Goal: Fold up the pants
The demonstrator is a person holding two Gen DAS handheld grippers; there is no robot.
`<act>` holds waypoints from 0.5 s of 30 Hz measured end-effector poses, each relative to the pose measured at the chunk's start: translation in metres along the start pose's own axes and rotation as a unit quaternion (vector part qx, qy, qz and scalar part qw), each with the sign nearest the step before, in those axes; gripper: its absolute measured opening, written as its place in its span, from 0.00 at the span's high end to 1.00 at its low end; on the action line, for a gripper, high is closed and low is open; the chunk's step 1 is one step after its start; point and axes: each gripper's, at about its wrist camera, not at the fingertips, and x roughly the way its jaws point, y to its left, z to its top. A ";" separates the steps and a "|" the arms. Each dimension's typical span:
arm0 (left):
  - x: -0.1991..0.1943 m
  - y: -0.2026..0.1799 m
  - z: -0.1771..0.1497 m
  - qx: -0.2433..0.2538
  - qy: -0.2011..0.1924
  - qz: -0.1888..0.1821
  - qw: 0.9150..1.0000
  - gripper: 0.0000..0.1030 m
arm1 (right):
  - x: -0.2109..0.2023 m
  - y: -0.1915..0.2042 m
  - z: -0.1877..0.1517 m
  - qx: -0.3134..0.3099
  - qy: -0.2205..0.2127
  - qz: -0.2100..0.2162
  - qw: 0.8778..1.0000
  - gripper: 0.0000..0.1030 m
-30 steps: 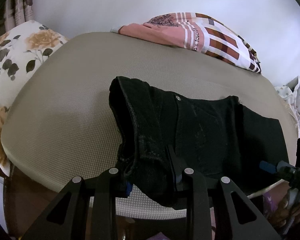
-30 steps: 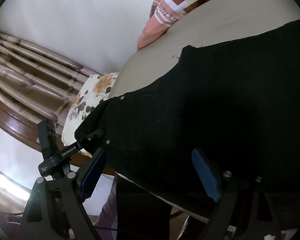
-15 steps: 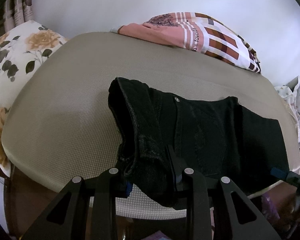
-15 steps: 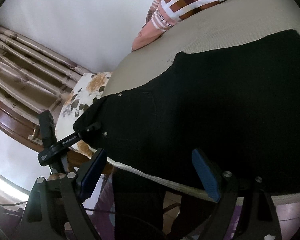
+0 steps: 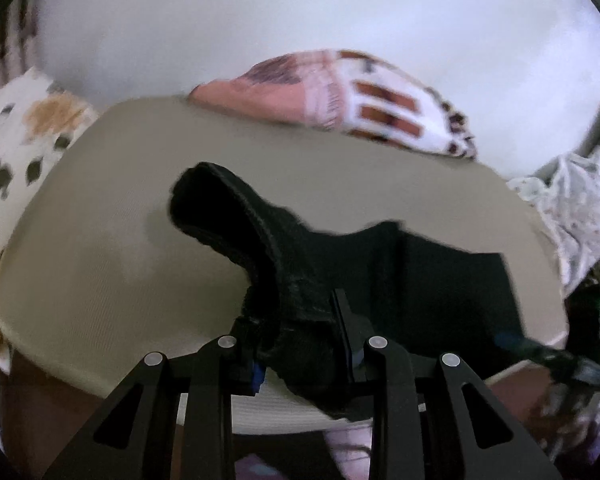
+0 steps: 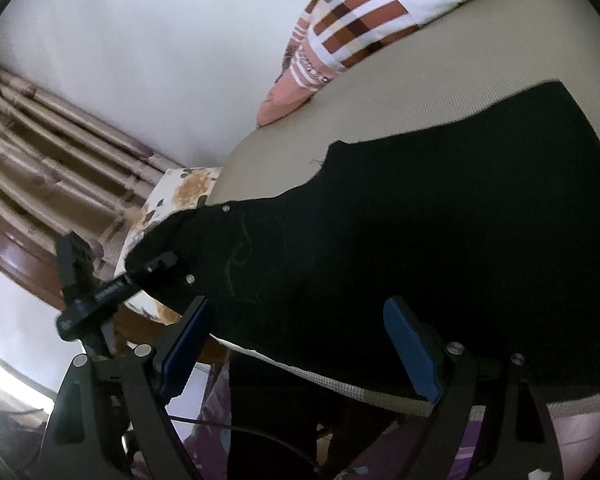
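Black pants (image 5: 440,280) lie across the near part of a beige mattress (image 5: 132,248), with part hanging over its front edge. My left gripper (image 5: 300,344) is shut on the waistband corner, which bunches between the fingers and lifts into a raised fold (image 5: 220,196). In the right wrist view the pants (image 6: 420,220) fill the middle. My right gripper (image 6: 296,344) is open, with blue pads (image 6: 410,348) apart, just off the mattress's front edge below the pants. The left gripper (image 6: 140,268) shows there gripping the waistband. The right gripper (image 5: 548,356) shows blurred in the left wrist view.
A pink, brown and white checked pillow (image 5: 340,96) lies at the far edge against a white wall. A floral pillow (image 5: 16,148) sits at the left. A pale patterned cloth (image 5: 572,208) lies at the right. Curtains (image 6: 40,148) and a wooden bed frame (image 6: 16,260) are at the left.
My left gripper has lifted the waistband corner, raising a taller fold; its view is now blurred by motion. My right gripper has drawn back slightly from the mattress edge, still open.
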 end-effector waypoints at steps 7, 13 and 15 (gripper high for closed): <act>-0.004 -0.115 0.022 0.086 -0.028 -0.085 0.992 0.72 | -0.027 -0.028 0.011 0.033 -0.021 0.029 0.999 0.18; 0.039 -0.201 0.025 0.122 0.008 -0.163 0.979 0.72 | -0.071 -0.074 0.015 0.093 -0.057 0.063 0.992 0.18; 0.059 -0.225 0.020 0.141 0.018 -0.188 0.972 0.72 | -0.087 -0.091 0.014 0.111 -0.071 0.070 0.989 0.17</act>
